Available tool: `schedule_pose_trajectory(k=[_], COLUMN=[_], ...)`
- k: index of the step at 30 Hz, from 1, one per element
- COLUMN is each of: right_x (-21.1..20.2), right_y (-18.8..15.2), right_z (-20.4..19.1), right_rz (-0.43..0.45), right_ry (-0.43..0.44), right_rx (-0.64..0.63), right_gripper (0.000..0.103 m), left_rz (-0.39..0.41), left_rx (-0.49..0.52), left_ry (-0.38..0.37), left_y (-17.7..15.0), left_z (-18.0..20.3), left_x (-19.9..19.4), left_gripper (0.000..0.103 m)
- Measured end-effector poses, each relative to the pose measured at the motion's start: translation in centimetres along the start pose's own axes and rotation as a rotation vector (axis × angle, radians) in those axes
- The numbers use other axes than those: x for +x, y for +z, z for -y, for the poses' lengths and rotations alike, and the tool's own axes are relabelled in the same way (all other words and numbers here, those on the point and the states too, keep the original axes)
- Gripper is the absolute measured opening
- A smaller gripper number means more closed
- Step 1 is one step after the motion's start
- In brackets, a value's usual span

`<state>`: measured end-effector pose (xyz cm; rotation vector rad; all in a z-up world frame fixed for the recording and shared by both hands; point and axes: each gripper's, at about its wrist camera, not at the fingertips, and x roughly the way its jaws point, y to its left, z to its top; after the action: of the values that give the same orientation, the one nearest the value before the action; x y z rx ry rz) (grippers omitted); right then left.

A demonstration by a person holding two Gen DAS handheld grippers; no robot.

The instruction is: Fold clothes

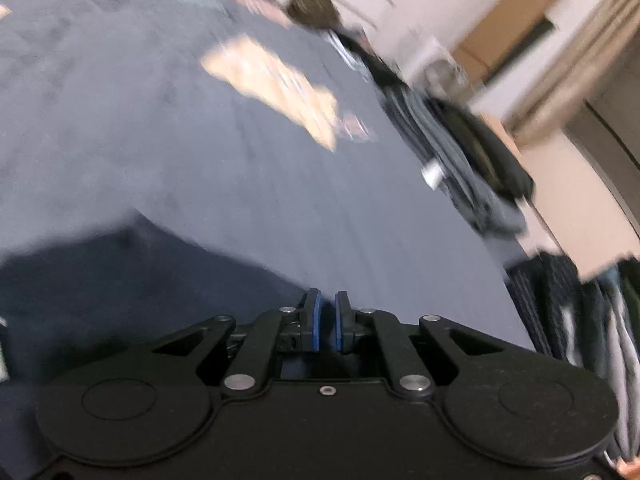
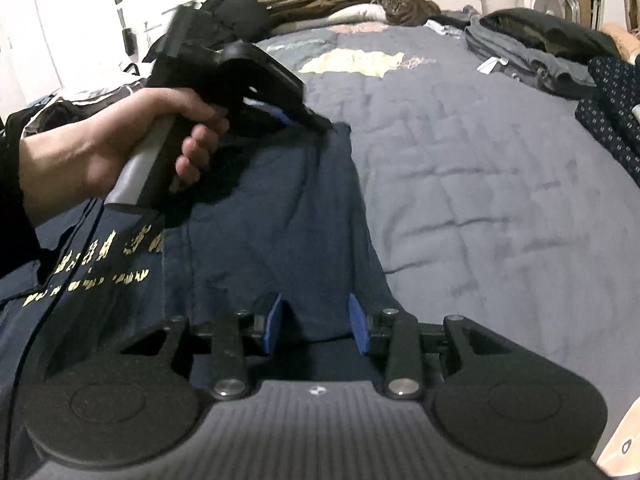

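A navy garment (image 2: 272, 216) with gold lettering lies spread on the bed; its far sleeve part reaches up the middle of the right wrist view. A hand (image 2: 120, 144) holds my left gripper (image 2: 310, 118) at the garment's far corner, jaws closed on the cloth. The left wrist view is blurred: my left gripper (image 1: 328, 320) shows its blue pads almost together on dark cloth, with the navy garment (image 1: 120, 280) below left. My right gripper (image 2: 316, 328) stands open just over the garment's near edge, nothing between its pads.
A grey-blue quilt (image 2: 480, 184) with a cream patch (image 2: 352, 62) covers the bed. A cat (image 2: 404, 8) sits at the far end. Folded dark clothes (image 2: 540, 52) and a dotted dark garment (image 2: 608, 112) lie along the right side. A fan (image 2: 548, 0) stands beyond.
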<state>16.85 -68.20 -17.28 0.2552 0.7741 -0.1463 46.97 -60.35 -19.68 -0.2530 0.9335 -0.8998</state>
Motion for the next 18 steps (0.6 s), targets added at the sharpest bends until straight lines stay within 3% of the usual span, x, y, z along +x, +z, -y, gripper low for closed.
schedule_pose_trajectory(k=[3, 7, 10, 12, 13, 14, 16, 17, 18], right_x=[-0.1, -1.3, -1.7, -1.6, -1.5, -1.4, -1.2, -1.1, -1.0], right_y=[0.3, 1.2, 1.5, 1.3, 1.2, 1.1, 0.9, 0.8, 0.7], right_z=[0.3, 1.0, 1.7, 2.2, 2.4, 2.6, 3.1, 3.3, 3.6], right_rz=[-0.035, -0.049, -0.042, -0.041, -0.04, -0.039, -0.038, -0.037, -0.037], right_ry=[0.018, 0.031, 0.023, 0.011, 0.005, 0.0, -0.012, -0.017, -0.023], right_rx=[-0.003, 0.024, 0.045, 0.056, 0.062, 0.068, 0.079, 0.085, 0.091], right_gripper=[0.036, 0.036, 0.036, 0.036, 0.036, 0.036, 0.036, 0.037, 0.037], left_rz=[0.002, -0.014, -0.069, -0.12, -0.137, -0.139, -0.143, -0.145, -0.147], left_rx=[-0.024, 0.024, 0.028, -0.013, -0.037, -0.067, -0.128, -0.158, -0.188], left_ry=[-0.047, -0.303, -0.437, -0.461, -0.46, -0.437, -0.391, -0.368, -0.345], left_y=[0.9, -0.1, -2.6, -4.7, -5.4, -5.8, -6.4, -6.8, -7.1], left_z=[0.1, 3.5, 5.2, 4.9, 4.5, 3.4, 1.4, 0.4, -0.7], left_x=[-1.2, -3.3, -3.8, -3.3, -3.1, -2.7, -2.0, -1.7, -1.3], left_gripper=[0.008, 0.008, 0.011, 0.025, 0.042, 0.048, 0.042, 0.028, 0.024])
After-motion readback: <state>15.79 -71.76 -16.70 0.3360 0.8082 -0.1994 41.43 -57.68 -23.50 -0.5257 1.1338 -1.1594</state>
